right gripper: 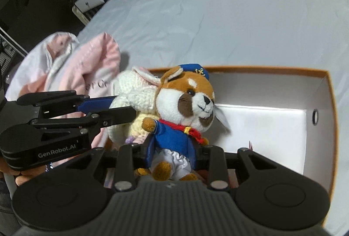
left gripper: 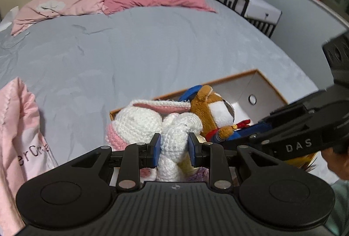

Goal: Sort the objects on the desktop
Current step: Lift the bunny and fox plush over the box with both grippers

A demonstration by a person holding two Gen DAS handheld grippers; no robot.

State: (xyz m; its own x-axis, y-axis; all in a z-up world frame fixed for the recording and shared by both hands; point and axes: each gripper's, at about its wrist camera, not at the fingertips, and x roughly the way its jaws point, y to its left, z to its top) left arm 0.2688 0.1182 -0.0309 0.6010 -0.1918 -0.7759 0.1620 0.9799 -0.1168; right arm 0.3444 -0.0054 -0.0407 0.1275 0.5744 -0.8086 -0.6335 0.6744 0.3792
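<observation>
Both units were matte black plastic. Left gripper [left gripper: 174, 146]: ribbed grey-black housing at the bottom, two round disc covers either side, linkage arms pinned with silver screw heads, blue pads on the fingers [left gripper: 157, 148]. Right gripper [right gripper: 172, 149]: same build, same silver pins and disc covers, small cross mark at housing centre. Side markings read "DAS" on the right unit in the left wrist view and "GenRobot.AI" on the left unit in the right wrist view. Bare skin of the left hand [right gripper: 21, 177] showed under the body; possibly a grey sleeve below it, too dark to confirm.
</observation>
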